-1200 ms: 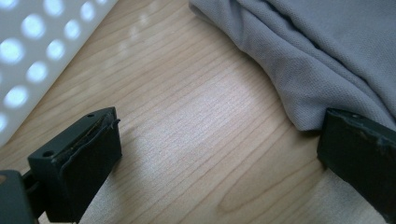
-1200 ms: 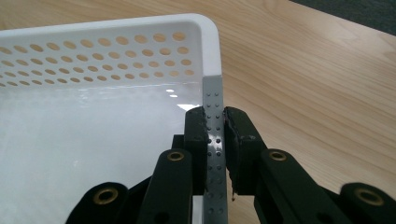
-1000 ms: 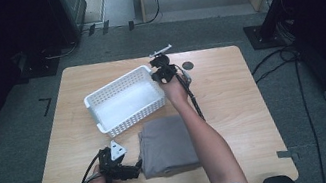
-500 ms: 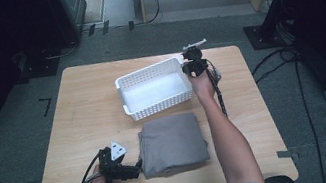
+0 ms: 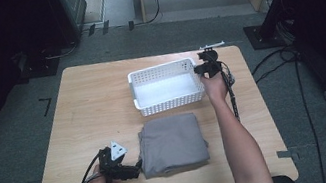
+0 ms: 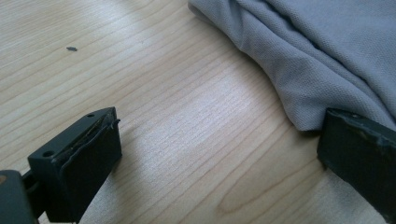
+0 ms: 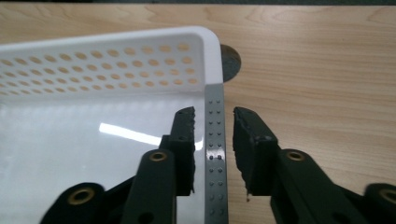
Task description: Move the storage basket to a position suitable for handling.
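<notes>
Fingers of the right gripper point(image 7: 213, 126) straddle the basket wall, having just been opening; small gaps show on both sides of the wall.

High view: white perforated basket point(image 5: 166, 87) sits far centre on the wooden table point(image 5: 87, 105), right gripper point(image 5: 208, 65) at its right end; folded grey cloth point(image 5: 172, 143) lies near centre.

Left gripper view: left gripper point(image 6: 215, 154) stands wide, one finger beside the cloth's edge.

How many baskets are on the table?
1. The white basket stands on the far half of the table, behind the folded grey cloth. None seems hidden.
</notes>
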A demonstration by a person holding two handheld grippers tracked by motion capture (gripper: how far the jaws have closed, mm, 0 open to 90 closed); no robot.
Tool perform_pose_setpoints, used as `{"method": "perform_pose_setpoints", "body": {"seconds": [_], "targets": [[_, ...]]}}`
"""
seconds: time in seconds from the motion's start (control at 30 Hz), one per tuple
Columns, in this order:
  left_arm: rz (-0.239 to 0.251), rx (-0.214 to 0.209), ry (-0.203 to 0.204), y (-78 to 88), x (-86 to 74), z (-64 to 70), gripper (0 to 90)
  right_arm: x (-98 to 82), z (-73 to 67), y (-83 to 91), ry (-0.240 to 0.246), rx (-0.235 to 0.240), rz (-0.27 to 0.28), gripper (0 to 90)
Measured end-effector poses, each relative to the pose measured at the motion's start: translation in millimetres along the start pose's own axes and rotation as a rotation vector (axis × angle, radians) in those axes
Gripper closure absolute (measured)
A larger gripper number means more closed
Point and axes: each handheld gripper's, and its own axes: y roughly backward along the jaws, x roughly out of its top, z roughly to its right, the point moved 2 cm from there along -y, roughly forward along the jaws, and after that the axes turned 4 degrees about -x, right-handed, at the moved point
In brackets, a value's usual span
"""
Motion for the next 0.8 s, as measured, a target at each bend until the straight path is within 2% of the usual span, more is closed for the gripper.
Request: {"method": "perform_pose_setpoints", "body": {"seconds": [0.03,0.07,0.1,0.13,0.23,0.27,0.33,0.37,0.4,0.43,0.47,0.53,0.57,0.6,0.63,0.77,0.8], "targets": [[-0.001,0.0,-0.002,0.1,0.0,-0.1,0.0,0.4,0.9,2.8,-0.006,0.018,0.006,65.2],[0.0,0.0,0.0,0.0,0.0,0.0,0.0,-0.8,1.6,9.3,0.02,0.029,0.014,65.3],[0.0,0.0,0.0,0.0,0.0,0.0,0.0,-0.8,1.6,9.3,0.02,0.029,0.014,65.3],[0.001,0.0,0.001,0.0,0.0,0.1,0.0,-4.2,2.2,17.1,0.036,0.037,0.029,65.7],[-0.001,0.0,-0.001,0.1,0.0,-0.1,0.0,-8.1,3.7,25.0,0.038,0.054,0.041,66.7],[-0.002,0.0,-0.001,0.1,0.0,-0.1,0.0,-12.1,4.0,33.9,0.04,0.078,0.063,67.5],[0.001,0.0,0.001,-0.1,0.0,0.1,0.0,-14.2,3.9,38.1,0.047,0.088,0.069,68.0],[0.001,0.0,0.001,-0.1,0.0,0.1,0.0,-19.9,1.3,46.8,0.057,0.121,0.074,69.8],[0.0,0.0,0.001,0.0,0.0,0.1,0.0,-23.5,-0.6,50.4,0.077,0.13,0.079,70.4],[0.0,0.0,0.001,0.0,0.0,0.1,0.0,-23.5,-0.6,50.4,0.077,0.13,0.079,70.4],[0.0,0.0,0.0,0.0,0.1,0.0,0.0,-29.8,-5.2,56.9,0.109,0.145,0.071,72.6],[0.0,0.0,0.001,0.0,0.0,0.1,0.0,-36.9,-10.7,63.4,0.127,0.175,0.083,75.4],[0.0,0.0,0.001,0.0,0.0,0.1,0.0,-36.9,-10.7,63.4,0.127,0.175,0.083,75.4],[0.0,0.0,0.0,0.0,0.1,0.0,0.0,-45.0,-18.1,67.9,0.154,0.2,0.079,78.5],[0.0,0.0,0.0,0.0,0.1,0.0,0.0,-45.0,-18.1,67.9,0.154,0.2,0.079,78.5],[0.001,0.0,0.001,0.0,0.0,0.1,0.0,-62.7,-35.8,71.2,0.212,0.258,0.06,86.9],[0.001,0.0,0.001,0.0,0.0,0.1,0.0,-70.4,-45.5,70.2,0.243,0.282,0.051,89.9]]}}
